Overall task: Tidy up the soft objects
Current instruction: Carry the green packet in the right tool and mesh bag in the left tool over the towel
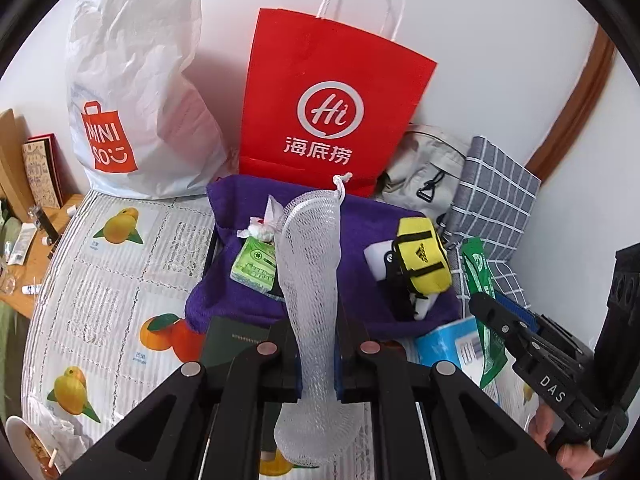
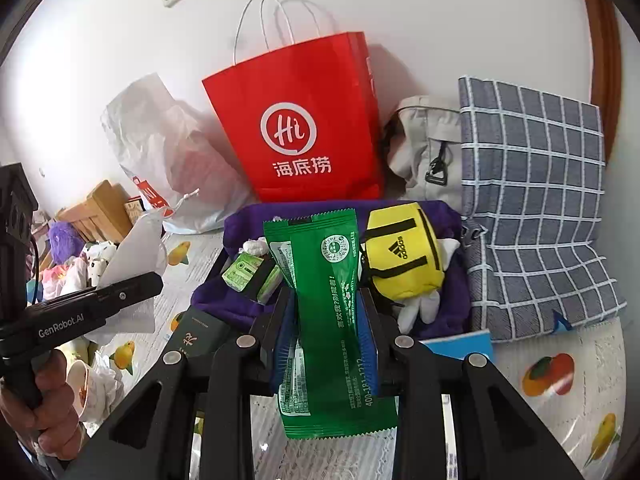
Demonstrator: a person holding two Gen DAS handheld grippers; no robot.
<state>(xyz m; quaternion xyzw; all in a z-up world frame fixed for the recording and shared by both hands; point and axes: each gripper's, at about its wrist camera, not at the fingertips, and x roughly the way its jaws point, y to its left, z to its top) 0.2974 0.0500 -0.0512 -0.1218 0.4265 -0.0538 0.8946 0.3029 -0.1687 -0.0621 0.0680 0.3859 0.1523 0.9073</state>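
left gripper (image 1: 318, 344): jaws clamped on white mesh pouch (image 1: 310, 264) | right gripper (image 2: 326, 332): jaws clamped on green packet (image 2: 324, 280) | both above purple cloth (image 1: 240, 288) at worktop's back edge

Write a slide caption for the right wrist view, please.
Right claw grips a green snack packet above the purple cloth before a red paper bag.

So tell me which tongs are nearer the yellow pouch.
Right. The right tongs, shut on a green packet, sit just beside the yellow pouch. The left tongs, holding a mesh bag, are farther left.
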